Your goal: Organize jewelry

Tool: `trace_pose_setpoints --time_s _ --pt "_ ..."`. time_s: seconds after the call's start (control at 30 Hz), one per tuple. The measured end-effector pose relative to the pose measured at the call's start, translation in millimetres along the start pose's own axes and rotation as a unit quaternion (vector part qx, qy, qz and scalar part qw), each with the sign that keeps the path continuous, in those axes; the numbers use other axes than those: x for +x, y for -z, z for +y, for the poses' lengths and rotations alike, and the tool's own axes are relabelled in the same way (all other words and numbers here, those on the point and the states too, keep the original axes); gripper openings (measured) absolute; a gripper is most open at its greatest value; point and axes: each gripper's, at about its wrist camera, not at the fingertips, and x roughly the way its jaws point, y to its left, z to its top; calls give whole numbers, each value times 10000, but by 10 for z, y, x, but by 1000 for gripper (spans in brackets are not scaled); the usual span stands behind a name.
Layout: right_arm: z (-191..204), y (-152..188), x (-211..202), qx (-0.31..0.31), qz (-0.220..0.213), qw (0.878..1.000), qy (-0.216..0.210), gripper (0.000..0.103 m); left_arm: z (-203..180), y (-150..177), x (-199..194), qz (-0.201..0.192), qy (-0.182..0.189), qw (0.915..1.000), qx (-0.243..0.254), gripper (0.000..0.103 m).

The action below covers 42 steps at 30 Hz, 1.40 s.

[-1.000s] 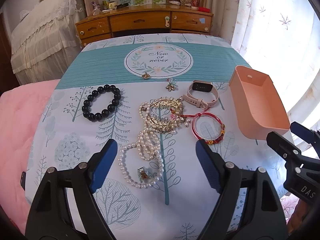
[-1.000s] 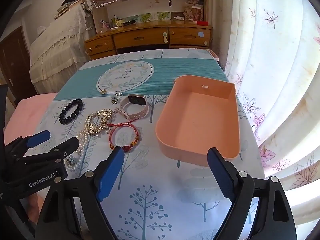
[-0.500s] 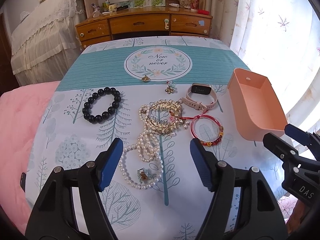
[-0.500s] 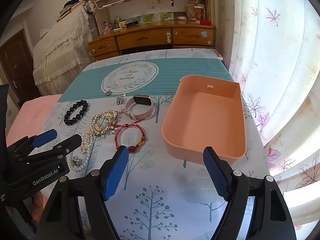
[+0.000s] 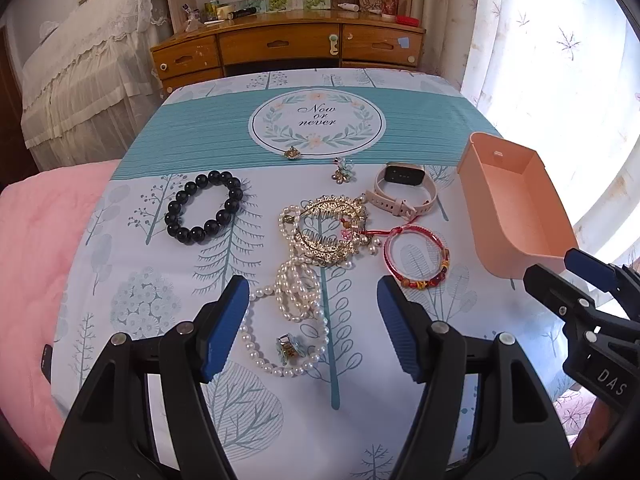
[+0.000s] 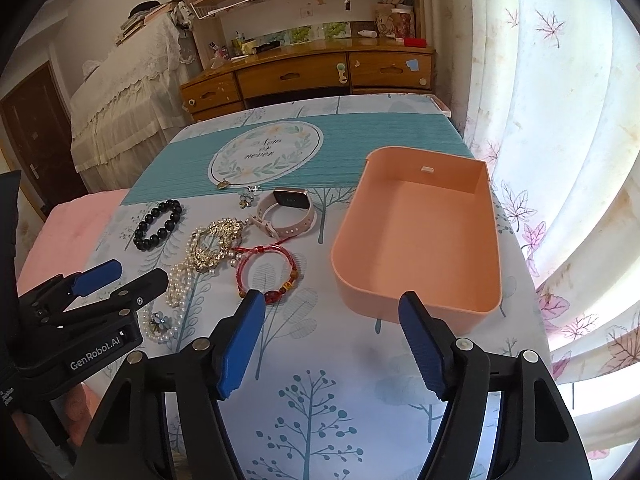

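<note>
Jewelry lies on the tablecloth: a black bead bracelet [image 5: 204,212], a gold ornate piece [image 5: 330,230], a pearl necklace [image 5: 292,320] with a small clasp, a red cord bracelet [image 5: 418,258], a pink smartwatch [image 5: 402,190] and two small charms [image 5: 342,172]. An empty pink tray [image 5: 516,204] stands at the right; it also shows in the right wrist view [image 6: 420,232]. My left gripper [image 5: 310,326] is open and empty above the pearls. My right gripper [image 6: 332,342] is open and empty, near the tray's front edge and the red bracelet [image 6: 270,272].
A wooden desk with drawers [image 5: 288,46] stands beyond the table's far edge. A pink blanket [image 5: 36,248] lies off the left edge. Curtains [image 6: 560,120] hang along the right side. A covered piece of furniture [image 5: 88,80] stands at the back left.
Both grippers have drawn back and lifted a little, so the table looks slightly farther. Both jaws have narrowed somewhat but stay open. No jewelry has moved.
</note>
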Motion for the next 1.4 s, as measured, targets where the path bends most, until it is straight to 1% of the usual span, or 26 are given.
trace_pose_setpoints --time_s 0.3,0.53,0.67,0.77,0.83,0.93,0.97,1.03,1.1,1.2,1.27,1.33,1.4 --pt "-6 2 81 30 86 9999 -49 71 37 -5 20 11 56 10000 -41 65" --pt "37 -2 122 -32 104 9999 -100 71 33 0 53 62 209 9998 7 65" --pt "97 -35 103 -177 59 9998 23 71 75 -31 69 82 127 9999 -20 65" --pt "159 -114 69 -349 -81 9992 161 71 155 -100 73 95 29 9999 -86 66" --pt "192 -187 48 -413 -141 9989 171 71 219 -165 78 160 -12 9998 -141 66" --pt "243 -352 69 -436 -108 9990 19 64 314 -295 111 392 -62 9991 -148 66" --pt "260 -412 81 -449 -100 9989 -48 61 345 -324 109 416 -24 9990 -141 66" --pt "311 -525 108 -553 -117 9984 -96 59 413 -383 91 346 106 9992 -141 66" --pt "394 -646 156 -772 -146 9969 -102 58 463 -445 61 220 160 9995 -138 66" --pt "491 -815 301 -1107 -45 9937 -162 56 544 -544 42 -1 70 10000 -62 66" --pt "525 -937 458 -1282 142 9914 -234 56 595 -606 57 -107 -33 9999 5 66" --pt "548 -1030 647 -1390 383 9891 -307 56 677 -673 109 -85 -168 9998 -2 66" --pt "570 -1104 854 -1485 668 9861 -339 55 767 -722 188 58 -171 9998 -16 66"
